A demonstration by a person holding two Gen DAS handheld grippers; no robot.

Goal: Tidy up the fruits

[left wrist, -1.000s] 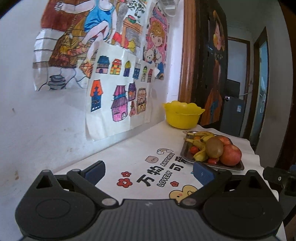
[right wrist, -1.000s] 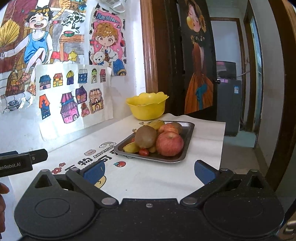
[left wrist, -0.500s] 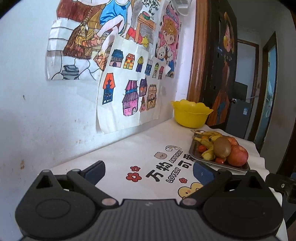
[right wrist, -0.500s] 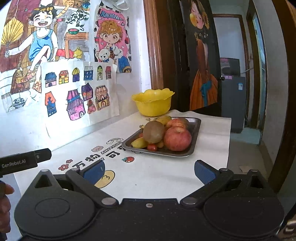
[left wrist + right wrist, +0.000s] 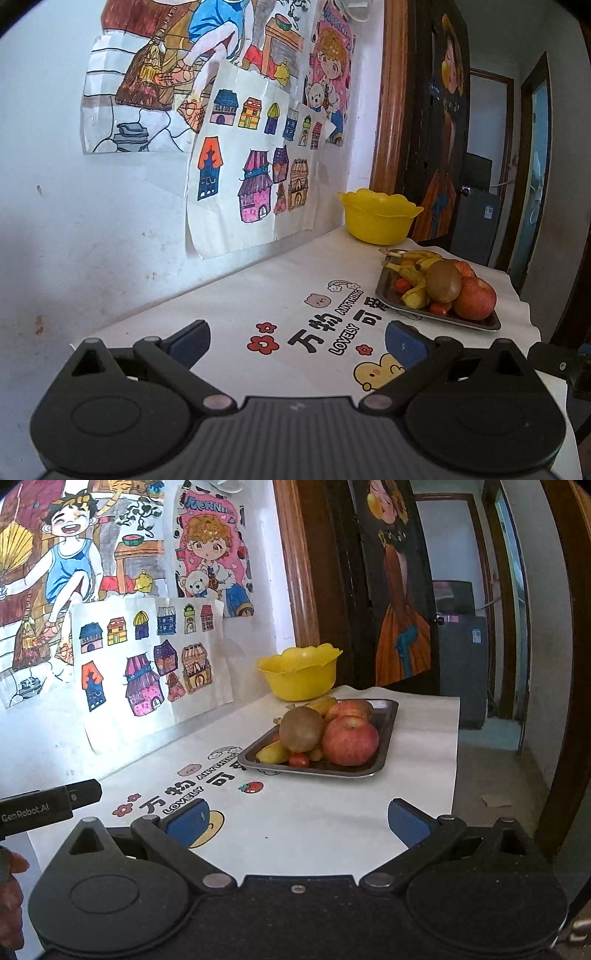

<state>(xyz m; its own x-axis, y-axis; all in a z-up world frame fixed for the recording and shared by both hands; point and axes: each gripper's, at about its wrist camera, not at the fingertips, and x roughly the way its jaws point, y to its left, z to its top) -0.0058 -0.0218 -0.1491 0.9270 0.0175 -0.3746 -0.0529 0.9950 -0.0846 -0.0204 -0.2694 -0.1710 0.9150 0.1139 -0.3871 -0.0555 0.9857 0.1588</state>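
Seen from two handheld grippers, both raised above the near end of a white tablecloth printed with cartoon flowers and black lettering (image 5: 236, 314). Left gripper (image 5: 297, 341) with blue-padded fingers spread wide, gripping nothing. Right gripper (image 5: 297, 818) likewise spread wide and empty. Farther along the cloth, well beyond both sets of fingertips, a shallow rectangular metal tray (image 5: 386, 738) heaped with fruit. On the tray: a fuzzy brown kiwi (image 5: 301, 729) at the near left of the pile, touching a large red apple (image 5: 351, 740) to its right; a second red apple (image 5: 347, 709) just behind those two; small yellow bananas (image 5: 412, 275) along the tray's wall side; two small red cherry tomatoes (image 5: 298, 760) tucked at the tray's near edge beneath the kiwi and bananas. Beyond the tray's far end, near the wall corner, a yellow plastic bowl with a scalloped rim (image 5: 301, 672), apart from the tray; its inside hidden from both views. To the left of the tray, a white wall hung with coloured children's drawings of houses (image 5: 147, 664). To the right of the tray, the cloth's edge, then a dark wooden door frame (image 5: 565, 664). At the lower left of the right-hand view, part of a person's hand (image 5: 11, 897) under the black body of the left gripper.
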